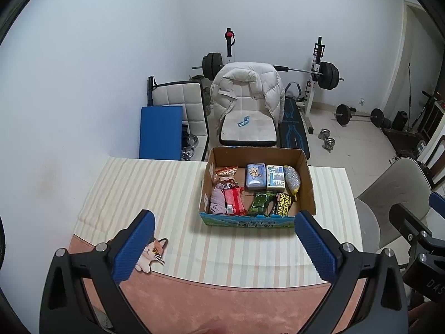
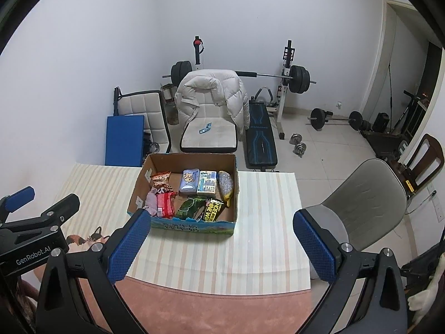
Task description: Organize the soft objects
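Observation:
An open cardboard box (image 1: 306, 178) stands on the striped cloth at the table's far side; it also shows in the right wrist view (image 2: 139, 183). It holds several soft packs: tissue packs (image 1: 256, 179), a red snack bag (image 1: 233, 201), a purple cloth (image 1: 218, 201), a green pack (image 1: 259, 203) and a black-yellow wipes pack (image 1: 283, 207). A flat cat-shaped item (image 1: 151, 253) lies on the table by my left gripper's left finger. My left gripper (image 1: 224, 246) is open and empty, held back from the box. My right gripper (image 2: 222, 246) is open and empty, also short of the box.
The table carries a striped cloth (image 1: 144, 189) and a pink mat (image 1: 222, 297) at the near edge. A grey chair (image 2: 367, 203) stands to the right. Behind the table are a white chair with a puffer jacket (image 1: 244, 94), a blue pad (image 1: 160, 132), a weight bench and barbells.

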Motion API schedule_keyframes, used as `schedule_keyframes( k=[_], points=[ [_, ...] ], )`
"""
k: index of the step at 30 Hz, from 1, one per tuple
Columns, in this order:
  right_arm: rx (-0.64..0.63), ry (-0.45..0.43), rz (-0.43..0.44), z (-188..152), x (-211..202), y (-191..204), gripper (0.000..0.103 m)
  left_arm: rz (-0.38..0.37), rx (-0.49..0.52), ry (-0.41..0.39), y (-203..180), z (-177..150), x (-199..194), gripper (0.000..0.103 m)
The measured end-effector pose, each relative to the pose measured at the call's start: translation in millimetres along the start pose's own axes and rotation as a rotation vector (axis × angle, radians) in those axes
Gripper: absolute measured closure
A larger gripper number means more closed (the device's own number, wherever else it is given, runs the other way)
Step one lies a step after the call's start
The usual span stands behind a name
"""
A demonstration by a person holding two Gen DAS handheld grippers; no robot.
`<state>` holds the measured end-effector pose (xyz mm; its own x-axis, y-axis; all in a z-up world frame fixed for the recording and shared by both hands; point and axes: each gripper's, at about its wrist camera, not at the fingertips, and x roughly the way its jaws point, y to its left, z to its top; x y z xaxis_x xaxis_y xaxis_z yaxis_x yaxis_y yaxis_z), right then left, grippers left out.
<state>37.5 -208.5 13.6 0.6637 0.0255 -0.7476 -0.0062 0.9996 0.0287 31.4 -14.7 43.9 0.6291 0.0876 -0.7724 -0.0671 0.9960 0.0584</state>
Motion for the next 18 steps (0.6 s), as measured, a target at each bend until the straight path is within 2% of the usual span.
schedule_keyframes(
  k=[18],
  points=[
    [0.005,-0.012,-0.014,9,-1,-15,0.0,0.007,-0.014,-0.015,5,2,-6,0.0]
  ],
)
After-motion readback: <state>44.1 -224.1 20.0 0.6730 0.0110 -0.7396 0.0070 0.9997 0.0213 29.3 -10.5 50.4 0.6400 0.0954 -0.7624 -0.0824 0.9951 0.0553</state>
